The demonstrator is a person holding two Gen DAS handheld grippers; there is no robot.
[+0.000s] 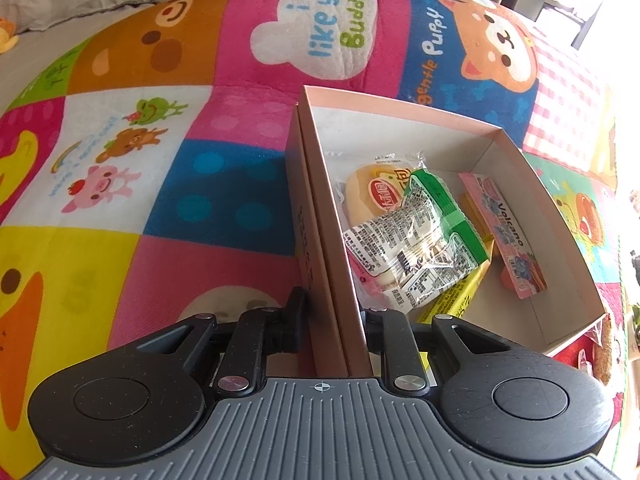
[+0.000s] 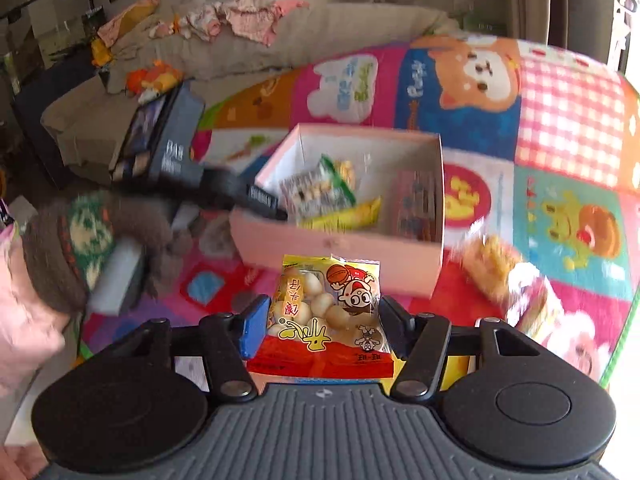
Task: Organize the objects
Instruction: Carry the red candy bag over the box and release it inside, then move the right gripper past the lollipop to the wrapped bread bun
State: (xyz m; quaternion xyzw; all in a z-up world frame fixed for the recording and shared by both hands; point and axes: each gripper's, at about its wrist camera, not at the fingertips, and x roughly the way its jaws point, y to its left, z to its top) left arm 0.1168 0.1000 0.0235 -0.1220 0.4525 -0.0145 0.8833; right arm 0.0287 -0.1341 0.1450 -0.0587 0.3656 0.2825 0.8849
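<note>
A pink cardboard box [image 1: 400, 110] lies open on a patchwork blanket. Inside it are a bread bun packet [image 1: 372, 196], a green-edged packet [image 1: 444, 216], a yellow packet [image 1: 456, 300] and a pink "Volcano" packet [image 1: 508, 236]. My left gripper [image 1: 332, 316] is shut on the box's left wall; the right wrist view shows it reaching in from the left [image 2: 276, 212]. Just in front of the box [image 2: 340, 248], my right gripper [image 2: 324, 320] is shut on a yellow and red snack bag [image 2: 328, 312] of small round balls with a cartoon child on it.
A loose snack packet [image 2: 500, 276] lies blurred on the blanket [image 2: 572, 128] to the right of the box. A person's knitted sleeve [image 2: 80, 240] is at the left. Behind is a grey sofa [image 2: 320, 40] with crumpled clothes [image 2: 248, 20] and an orange toy [image 2: 152, 76].
</note>
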